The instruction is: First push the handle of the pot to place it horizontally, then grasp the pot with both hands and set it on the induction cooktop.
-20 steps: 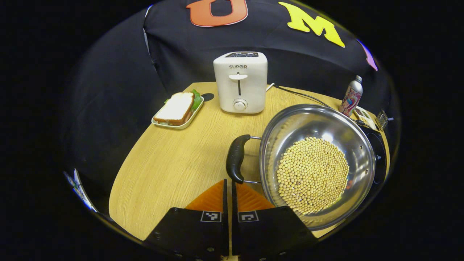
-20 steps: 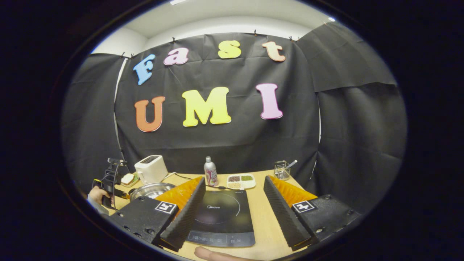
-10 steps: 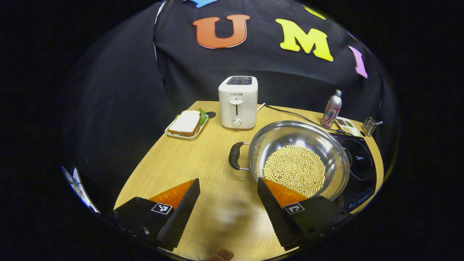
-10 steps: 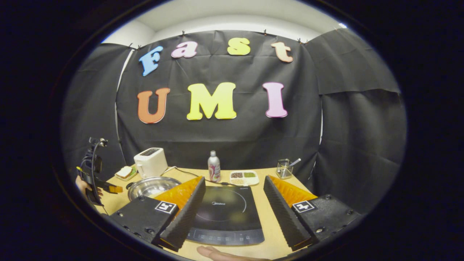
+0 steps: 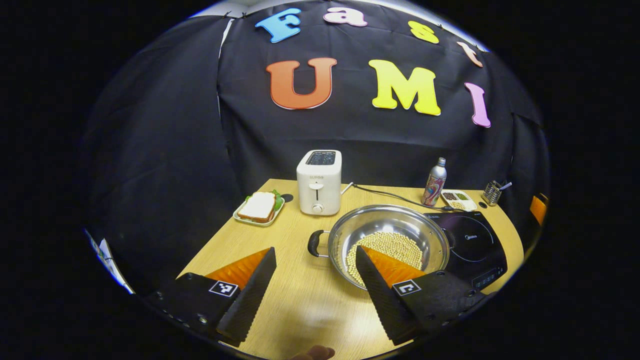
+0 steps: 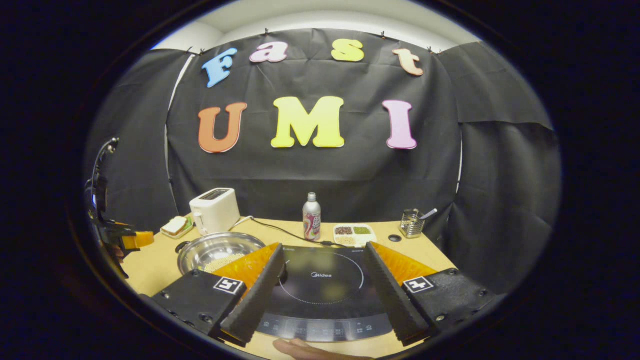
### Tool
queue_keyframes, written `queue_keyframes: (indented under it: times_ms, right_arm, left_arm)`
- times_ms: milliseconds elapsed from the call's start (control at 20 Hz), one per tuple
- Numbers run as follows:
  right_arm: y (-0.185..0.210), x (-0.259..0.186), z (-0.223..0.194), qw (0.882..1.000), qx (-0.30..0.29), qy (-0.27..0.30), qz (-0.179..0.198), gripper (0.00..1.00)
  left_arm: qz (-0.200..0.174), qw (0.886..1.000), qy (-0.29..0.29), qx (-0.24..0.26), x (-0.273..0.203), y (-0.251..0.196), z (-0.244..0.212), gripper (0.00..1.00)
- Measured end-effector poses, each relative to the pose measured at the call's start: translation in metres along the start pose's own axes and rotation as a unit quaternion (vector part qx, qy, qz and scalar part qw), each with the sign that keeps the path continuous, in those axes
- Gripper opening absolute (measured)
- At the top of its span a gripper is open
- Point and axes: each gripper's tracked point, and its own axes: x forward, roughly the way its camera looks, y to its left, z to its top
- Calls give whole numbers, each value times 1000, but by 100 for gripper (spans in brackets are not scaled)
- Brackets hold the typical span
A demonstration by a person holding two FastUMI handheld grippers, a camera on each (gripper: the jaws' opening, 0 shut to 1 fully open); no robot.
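Pot (image 5: 390, 240) of steel sits on the wooden table (image 5: 280, 250), holding a layer of pale beans (image 5: 387, 245), with its black handle (image 5: 314, 243) sticking out sideways toward the sandwich side. Its far rim lies right against the black induction cooktop (image 5: 472, 245) — whether it overlaps the cooktop's edge is hard to tell from the left gripper view.

The left gripper (image 5: 316, 285) hangs above the near table edge with its jaws spread wide and nothing between them; one finger crosses in front of the pot's near rim as seen from here, but it looks to be above it, not touching. The handle lies ahead of the gap between the fingers.

In the right gripper view, the right gripper (image 6: 324, 290) is likewise spread open and empty, held over the cooktop (image 6: 325, 285), whose round ring shows between the two fingers. The pot (image 6: 217, 250) is off to that gripper's left, just beside the cooktop.

Behind the pot stands a white toaster (image 5: 319, 182), its cord (image 5: 390, 196) trailing across the table, and a sandwich on a small tray (image 5: 259, 209) lies beside it. Along the back edge — a slim bottle (image 5: 435, 182), a divided dish of grains (image 5: 459, 199) and a wire cup (image 5: 492, 192).
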Motion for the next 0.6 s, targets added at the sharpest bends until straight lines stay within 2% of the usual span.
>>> queue_keyframes:
  times_ms: [150, 250, 350, 550, 600]
  right_arm:
    - [20, 21, -10, 1000, 5, 17, 16, 97]
    - [35, 39, -17, 999, 10, 28, 26, 100]
    - [44, 57, -28, 999, 4, 39, 28, 97]
    - [71, 93, -54, 997, 8, 68, 46, 100]
    - [75, 102, -60, 996, 12, 75, 48, 97]
  left_arm:
    - [1, 1000, -13, 3, 8, 0, 6, 96]
    - [-12, 1000, -20, -3, 19, -6, 7, 96]
    - [-24, 1000, -17, -2, 35, -9, 2, 96]
    - [-15, 1000, -11, 17, 74, -3, -7, 96]
    - [-15, 1000, -10, 18, 85, 0, -9, 96]
